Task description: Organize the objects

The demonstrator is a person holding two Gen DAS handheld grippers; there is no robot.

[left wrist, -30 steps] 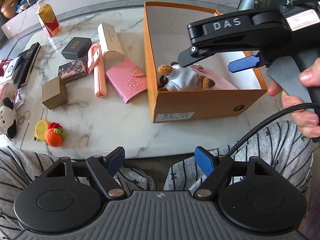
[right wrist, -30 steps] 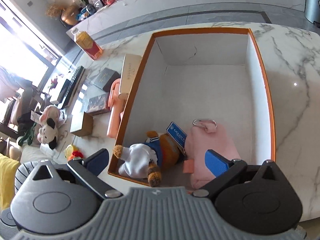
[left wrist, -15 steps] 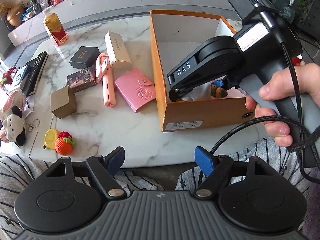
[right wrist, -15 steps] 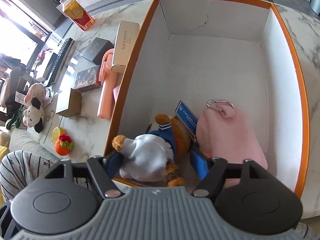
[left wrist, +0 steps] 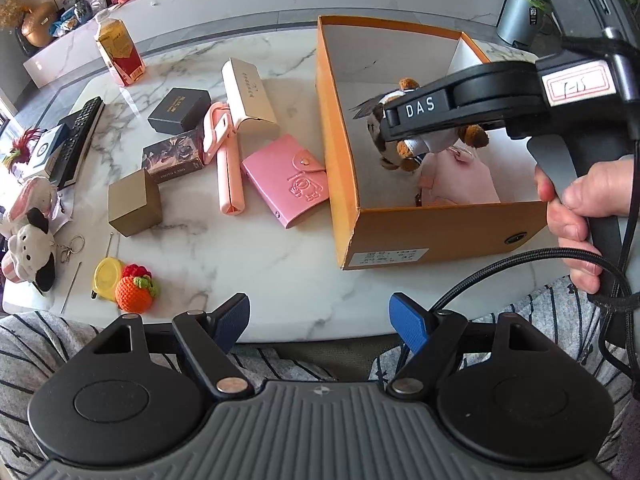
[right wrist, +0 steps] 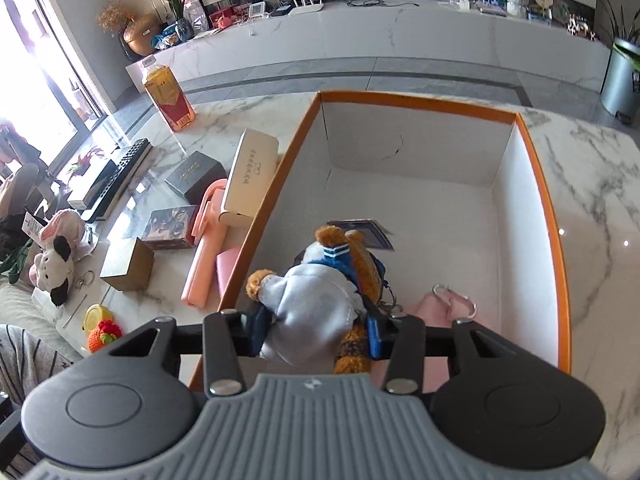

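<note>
My right gripper [right wrist: 316, 332] is shut on a plush bear [right wrist: 316, 304] in a white and blue outfit and holds it lifted inside the orange box [right wrist: 536, 184]. In the left wrist view the bear [left wrist: 404, 148] hangs under the right gripper's black body, above the box [left wrist: 400, 236]. A pink pouch [left wrist: 456, 180] lies on the box floor; it also shows in the right wrist view [right wrist: 432, 308]. My left gripper [left wrist: 320, 320] is open and empty at the table's near edge.
Left of the box on the marble table [left wrist: 260, 272] lie a pink wallet [left wrist: 288, 180], a pink stick-shaped item [left wrist: 226, 160], a beige case [left wrist: 250, 96], several small boxes [left wrist: 136, 204], a crochet orange [left wrist: 134, 292], a plush cow [left wrist: 28, 240], a remote and a bottle [left wrist: 120, 54].
My right gripper dropped into the box, closed on the bear and lifted it off the box floor. The left gripper stayed open near the table edge.
</note>
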